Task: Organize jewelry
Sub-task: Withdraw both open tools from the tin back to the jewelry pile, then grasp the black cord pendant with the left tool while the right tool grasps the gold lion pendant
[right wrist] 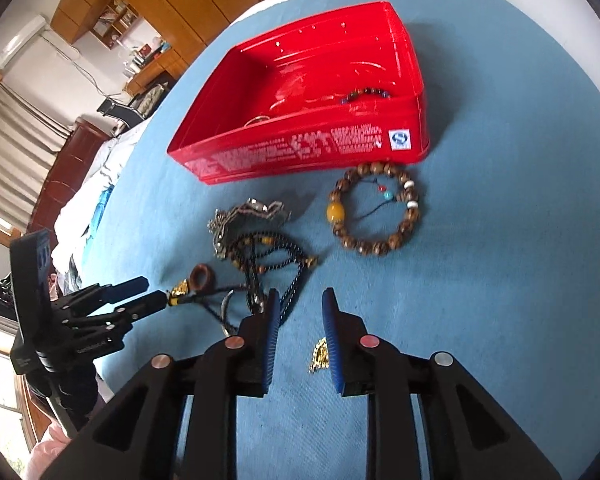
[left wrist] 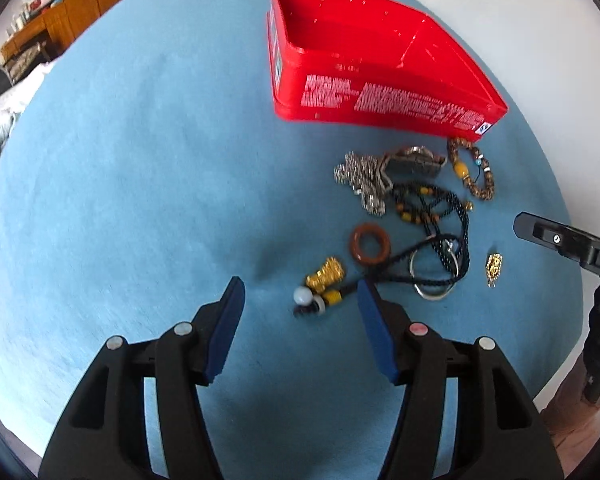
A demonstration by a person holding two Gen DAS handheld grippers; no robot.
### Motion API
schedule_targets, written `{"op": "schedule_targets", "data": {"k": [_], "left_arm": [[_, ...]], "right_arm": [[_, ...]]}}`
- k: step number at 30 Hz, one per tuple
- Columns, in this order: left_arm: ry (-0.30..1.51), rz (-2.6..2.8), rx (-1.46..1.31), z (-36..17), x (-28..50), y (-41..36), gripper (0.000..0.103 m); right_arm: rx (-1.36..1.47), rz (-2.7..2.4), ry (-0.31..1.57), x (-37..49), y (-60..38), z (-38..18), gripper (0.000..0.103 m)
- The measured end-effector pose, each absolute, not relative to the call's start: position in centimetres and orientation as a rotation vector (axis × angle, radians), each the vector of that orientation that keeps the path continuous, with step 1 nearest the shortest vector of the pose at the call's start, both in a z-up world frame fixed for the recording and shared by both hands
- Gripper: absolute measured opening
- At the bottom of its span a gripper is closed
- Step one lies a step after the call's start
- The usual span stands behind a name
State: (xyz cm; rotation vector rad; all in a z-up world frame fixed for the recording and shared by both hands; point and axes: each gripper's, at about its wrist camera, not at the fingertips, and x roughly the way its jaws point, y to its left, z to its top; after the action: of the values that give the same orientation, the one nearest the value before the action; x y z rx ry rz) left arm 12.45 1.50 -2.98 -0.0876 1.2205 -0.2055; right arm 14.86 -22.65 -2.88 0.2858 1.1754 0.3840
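Blue-covered bench [left wrist: 120,160] carries a red box [left wrist: 380,92] at the far side and loose jewelry spread just in front of it.

Left hand-held gripper [left wrist: 300,312]: jaws moderately wide, nothing clamped. A tassel charm with gold knot, white bead and yellow bead [left wrist: 320,288] lies on the cloth between the blue pads [left wrist: 228,332], nearer the right one; contact with that pad cannot be told.

Right hand-held gripper [right wrist: 300,320]: jaws narrow but parted, nothing gripped. A small gold pendant [right wrist: 319,354] lies on the cloth between the fingers, close beside the right pad.

Jewelry layout, right wrist view: wooden bead bracelet [right wrist: 374,208] with amber bead lies flat, just in front of the box's near wall. To its left, a silver chain heap [right wrist: 244,220], tangled with a black beaded necklace [right wrist: 276,264]. A brown ring [right wrist: 202,276] sits near the left hand-held gripper's tips, beside a metal hoop [left wrist: 432,276].

Inside the box: a dark bead bracelet [right wrist: 366,94] near the right wall, and a thin ring [right wrist: 258,120] by the near wall.
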Motion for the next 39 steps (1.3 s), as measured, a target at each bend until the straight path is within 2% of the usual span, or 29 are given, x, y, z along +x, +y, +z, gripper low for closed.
{"op": "schedule_targets", "data": {"k": [9, 15, 19, 20, 23, 27, 30, 39], "left_arm": [[1.24, -0.208, -0.056, -3.9, 11.9, -0.1, 0.057], [1.235, -0.205, 0.001, -4.7, 13.1, -1.7, 0.064], [1.24, -0.204, 0.047, -5.2, 13.8, -2.6, 0.063], [1.239, -0.2, 0.056, -5.3, 13.9, -2.7, 0.061], [1.229, -0.195, 0.079, -5.3, 14.0, -3.2, 0.042], [1.221, -0.204, 0.078, -5.4, 14.1, -3.4, 0.03], [1.221, -0.217, 0.027, -4.9, 13.7, -2.3, 0.025], [1.154, -0.268, -0.076, -1.7, 11.4, 0.8, 0.024]], "right_arm": [[0.306, 0.377, 1.189, 14.2, -23.2, -3.5, 0.023], [0.317, 0.375, 1.185, 14.1, -23.4, -3.5, 0.024], [0.324, 0.372, 1.18, 14.0, -23.5, -3.2, 0.024], [0.326, 0.372, 1.181, 14.0, -23.5, -3.2, 0.024], [0.332, 0.373, 1.187, 14.1, -23.6, -3.3, 0.025], [0.327, 0.377, 1.2, 14.2, -23.2, -3.6, 0.028], [0.324, 0.372, 1.215, 14.3, -23.0, -4.1, 0.028], [0.292, 0.358, 1.261, 14.0, -22.2, -5.3, 0.029]]}}
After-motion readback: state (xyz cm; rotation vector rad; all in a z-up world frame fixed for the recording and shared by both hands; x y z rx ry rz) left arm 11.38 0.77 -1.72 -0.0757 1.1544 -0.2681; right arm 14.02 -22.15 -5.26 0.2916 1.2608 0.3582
